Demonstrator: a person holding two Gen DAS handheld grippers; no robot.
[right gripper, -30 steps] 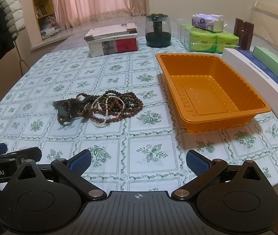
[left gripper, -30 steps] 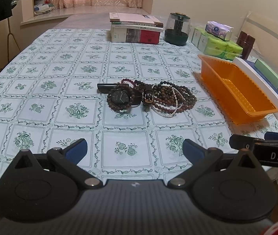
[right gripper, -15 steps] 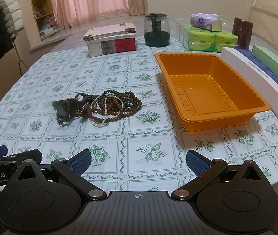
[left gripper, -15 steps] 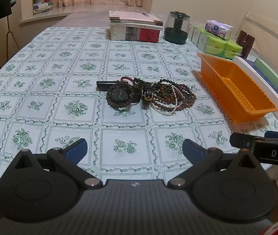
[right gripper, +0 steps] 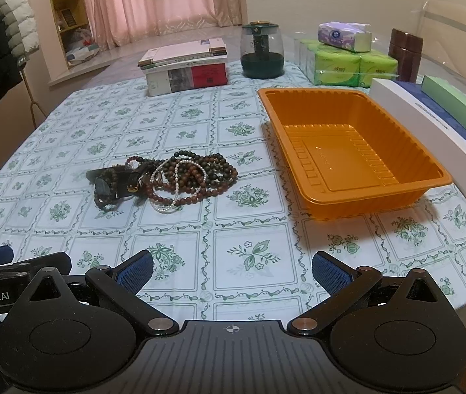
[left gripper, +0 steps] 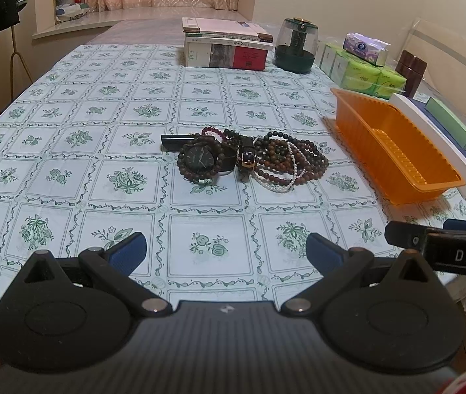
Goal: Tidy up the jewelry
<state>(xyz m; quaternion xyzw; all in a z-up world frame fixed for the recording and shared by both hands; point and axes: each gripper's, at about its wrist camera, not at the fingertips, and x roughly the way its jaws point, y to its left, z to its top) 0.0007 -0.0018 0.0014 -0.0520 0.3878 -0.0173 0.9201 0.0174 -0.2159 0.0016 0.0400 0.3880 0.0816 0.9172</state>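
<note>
- Left gripper (left gripper: 226, 252) at the bottom of its own view, jaws spread wide, nothing between the blue pads (left gripper: 127, 253), hovering over the near edge of the table (left gripper: 69, 177).
- Right gripper (right gripper: 232, 270) at the bottom of its own view, jaws likewise wide apart and empty; tip of the other gripper poking in at lower left of that frame.
- Jewelry pile (left gripper: 249, 159) at frame centre in the left view, left of centre in the right view (right gripper: 167, 182), lying flat on the green-patterned tablecloth, well apart from both grippers.
- Long axis of the pile running left to right across both frames.
- Black watch (left gripper: 200, 159) at the left end of the pile, dial face up, ringed by a dark bead bracelet; strap end (left gripper: 177, 139) pointing to frame left.
- Smaller gold-trimmed watch (left gripper: 247, 159) just right of it, strap running near to far.
- Brown and black bead strands plus a white pearl strand (left gripper: 284, 180) heaped at the right end, overlapping one another.
- Orange tray (right gripper: 436, 180) right of the pile, apart from it, long axis running away from the cameras, nothing inside.
- White long box (right gripper: 430, 134) and green box (right gripper: 453, 105) beside the tray, at right of frame.
- Stack of books (right gripper: 187, 69), dark green jar (right gripper: 262, 52), tissue packs (right gripper: 351, 62) and brown canister (right gripper: 405, 51) along the far side, upper part of the frame.
</note>
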